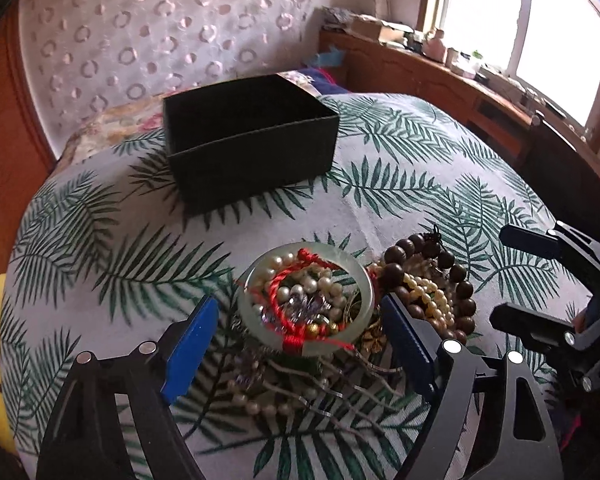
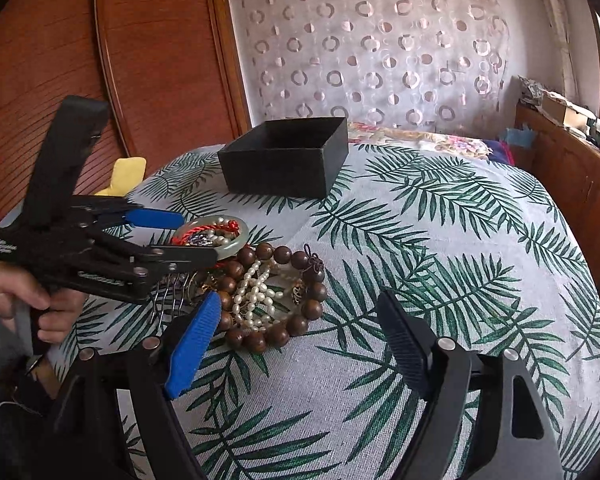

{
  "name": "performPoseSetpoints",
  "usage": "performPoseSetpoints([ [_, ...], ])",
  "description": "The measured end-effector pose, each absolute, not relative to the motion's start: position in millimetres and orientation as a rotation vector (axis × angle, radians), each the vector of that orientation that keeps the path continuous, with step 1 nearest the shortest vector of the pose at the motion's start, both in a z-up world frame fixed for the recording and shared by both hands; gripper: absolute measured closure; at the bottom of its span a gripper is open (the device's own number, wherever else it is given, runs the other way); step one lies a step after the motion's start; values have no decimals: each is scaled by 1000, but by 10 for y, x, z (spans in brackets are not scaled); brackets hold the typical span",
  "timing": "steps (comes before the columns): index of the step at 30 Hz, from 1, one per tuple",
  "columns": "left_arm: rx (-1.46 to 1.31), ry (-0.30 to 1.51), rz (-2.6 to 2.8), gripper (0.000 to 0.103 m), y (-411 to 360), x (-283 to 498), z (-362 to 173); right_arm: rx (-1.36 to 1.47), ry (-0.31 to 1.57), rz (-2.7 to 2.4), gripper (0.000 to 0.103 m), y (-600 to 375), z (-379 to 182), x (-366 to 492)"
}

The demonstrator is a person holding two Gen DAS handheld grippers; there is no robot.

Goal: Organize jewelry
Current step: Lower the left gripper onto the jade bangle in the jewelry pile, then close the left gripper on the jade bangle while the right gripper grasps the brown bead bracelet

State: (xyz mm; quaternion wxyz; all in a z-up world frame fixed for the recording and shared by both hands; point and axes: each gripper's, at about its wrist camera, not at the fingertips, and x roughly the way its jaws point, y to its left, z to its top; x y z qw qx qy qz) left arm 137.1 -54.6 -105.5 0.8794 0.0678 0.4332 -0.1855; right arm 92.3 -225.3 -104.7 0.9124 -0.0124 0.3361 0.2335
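A fern-print cloth [image 2: 440,240] covers the tabletop. Behind it hangs a sheer curtain with ring patterns [image 2: 372,48], with a reddish wooden panel [image 2: 148,60] to the curtain's left. To its right runs a cluttered wooden ledge [image 1: 452,68] under a bright window [image 1: 512,12].

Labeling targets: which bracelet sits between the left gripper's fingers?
The pale jade bangle, red cord wound on it. The brown bead bracelet lies outside the right finger.

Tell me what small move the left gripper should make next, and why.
Probably lower the left gripper a little further over the jade bangle and close on its rim. Its jaws stand open on either side of the bangle, touching nothing, and the black box behind the pile looks empty.
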Motion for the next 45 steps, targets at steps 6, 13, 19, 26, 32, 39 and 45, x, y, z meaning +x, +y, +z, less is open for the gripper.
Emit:
performPoseSetpoints([
  [6, 172, 929, -407, 31, -616, 1476, -1096, -29, 696, 483, 21, -2249, -1045, 926],
  [13, 150, 903, -422, 34, -554, 1436, -1041, -54, 719, 491, 21, -2207, -1042, 943],
  [19, 117, 847, -409, 34, -437, 1376, -891, -81, 745, 516, 21, -2174, -983, 1050],
  [26, 85, 783, -416, 34, -361, 1318, -711, -96, 776, 517, 46, -2196, -974, 1284],
  [32, 76, 770, -423, 34, -365, 1309, -723, -110, 827, 531, 72, -2139, -1055, 1470],
  [39, 77, 776, -433, 34, -340, 1373, -727, -130, 880, 552, 78, -2032, -1143, 1609],
  [45, 77, 781, -414, 34, -296, 1463, -691, -141, 883, 571, 86, -2020, -1096, 1604],
])
